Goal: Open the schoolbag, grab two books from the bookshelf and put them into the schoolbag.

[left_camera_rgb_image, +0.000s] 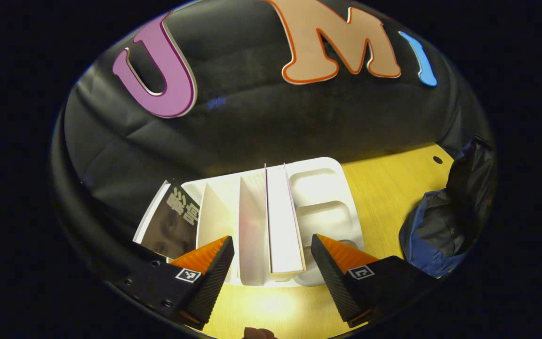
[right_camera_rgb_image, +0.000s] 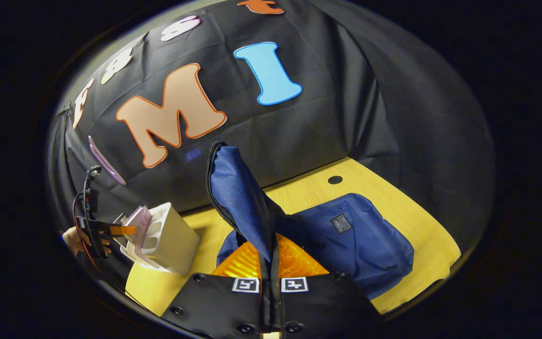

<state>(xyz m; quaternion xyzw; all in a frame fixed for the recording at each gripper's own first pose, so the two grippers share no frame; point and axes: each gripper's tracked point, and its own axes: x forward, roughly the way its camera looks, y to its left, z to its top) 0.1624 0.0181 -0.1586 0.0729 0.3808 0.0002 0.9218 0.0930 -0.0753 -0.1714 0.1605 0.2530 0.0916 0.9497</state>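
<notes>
Schoolbag (right_camera_rgb_image: 346, 240) lies soft at the right gripper's (right_camera_rgb_image: 269, 263) two o'clock, flap (right_camera_rgb_image: 240, 197) pinched up. Left gripper (left_camera_rgb_image: 271, 263) gapes wide around a stiff upright book (left_camera_rgb_image: 282, 221) at twelve o'clock; grip its spine.

Yellow table (right_camera_rgb_image: 407, 221) bears bookshelf (right_camera_rgb_image: 174, 238) and schoolbag (right_camera_rgb_image: 365, 245).

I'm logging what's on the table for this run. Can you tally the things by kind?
Books: 2, one upright in the rack, one leaning at its left end
Bookshelf: 1
Schoolbag: 1
Grippers: 2, left gripper and right gripper
Total: 6
</notes>
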